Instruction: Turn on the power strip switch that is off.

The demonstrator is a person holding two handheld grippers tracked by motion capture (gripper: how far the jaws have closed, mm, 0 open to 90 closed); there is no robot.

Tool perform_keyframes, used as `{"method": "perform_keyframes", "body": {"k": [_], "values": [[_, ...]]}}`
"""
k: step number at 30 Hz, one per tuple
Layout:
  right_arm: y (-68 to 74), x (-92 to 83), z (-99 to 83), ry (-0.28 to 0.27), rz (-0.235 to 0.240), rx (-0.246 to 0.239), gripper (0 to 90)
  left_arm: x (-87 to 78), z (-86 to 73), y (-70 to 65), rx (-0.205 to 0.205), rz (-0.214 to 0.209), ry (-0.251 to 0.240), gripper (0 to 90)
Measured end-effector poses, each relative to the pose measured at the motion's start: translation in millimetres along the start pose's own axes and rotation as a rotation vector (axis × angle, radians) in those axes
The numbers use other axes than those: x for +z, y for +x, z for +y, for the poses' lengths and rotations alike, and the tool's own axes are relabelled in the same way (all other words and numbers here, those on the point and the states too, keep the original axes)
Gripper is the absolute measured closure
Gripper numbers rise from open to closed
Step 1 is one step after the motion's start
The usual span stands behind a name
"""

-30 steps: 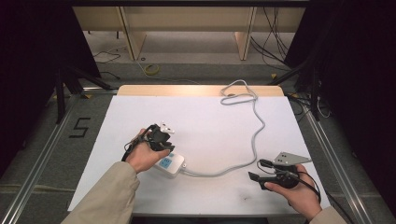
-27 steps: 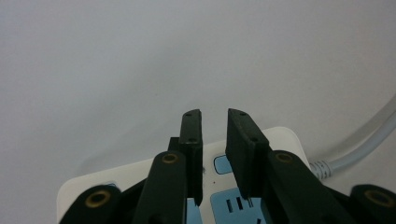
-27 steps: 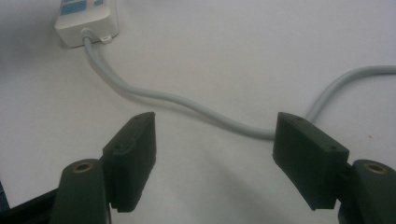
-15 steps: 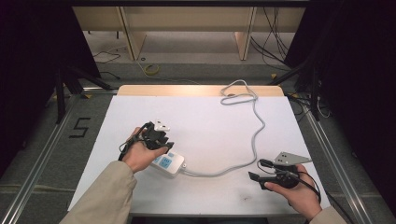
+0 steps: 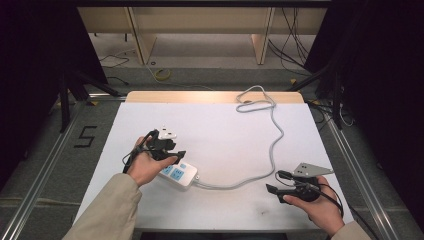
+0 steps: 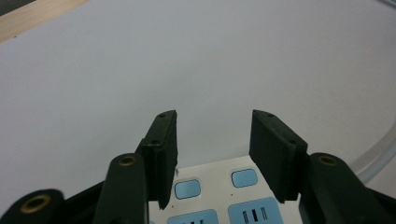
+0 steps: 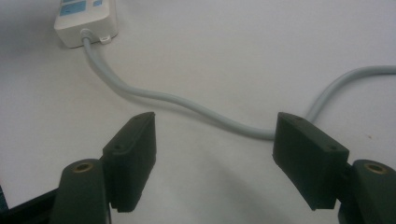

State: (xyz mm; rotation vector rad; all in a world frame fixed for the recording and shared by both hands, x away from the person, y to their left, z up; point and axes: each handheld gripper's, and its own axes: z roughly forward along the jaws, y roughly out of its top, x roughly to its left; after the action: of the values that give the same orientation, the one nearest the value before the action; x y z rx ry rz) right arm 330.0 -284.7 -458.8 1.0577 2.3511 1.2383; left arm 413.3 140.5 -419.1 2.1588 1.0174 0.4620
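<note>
Power strip (image 5: 179,174) half hidden by left gripper (image 5: 167,148), jaws just opening, empty

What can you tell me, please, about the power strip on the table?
The power strip is a white plastic block with blue socket panels and small blue buttons. It lies flat on the white table near its front left. A grey cord leaves its right end and winds to the far edge. The left gripper hovers over it, fingers apart.

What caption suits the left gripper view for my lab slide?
Left gripper, jaws just opening with nothing between them, above a white plastic power strip with blue sockets on the white table.
</note>
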Motion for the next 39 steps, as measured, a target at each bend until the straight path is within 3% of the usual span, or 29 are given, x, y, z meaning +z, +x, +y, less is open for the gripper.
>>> {"method": "perform_keyframes", "body": {"k": [16, 28, 39], "values": [[-1.0, 2.2, -0.3, 0.005, -0.002, 0.007, 30.6, -11.1, -11.0, -2.6, 0.020, -0.033, -0.061, 30.7], [-1.3, 2.3, -0.4, 0.004, -0.003, 0.007, 30.6, -20.3, -21.6, -1.8, 0.031, -0.041, -0.108, 22.7], [-1.5, 2.5, -0.5, 0.004, -0.004, 0.012, 30.6, -26.7, -33.2, 0.1, 0.047, -0.032, -0.118, 20.0]]}}
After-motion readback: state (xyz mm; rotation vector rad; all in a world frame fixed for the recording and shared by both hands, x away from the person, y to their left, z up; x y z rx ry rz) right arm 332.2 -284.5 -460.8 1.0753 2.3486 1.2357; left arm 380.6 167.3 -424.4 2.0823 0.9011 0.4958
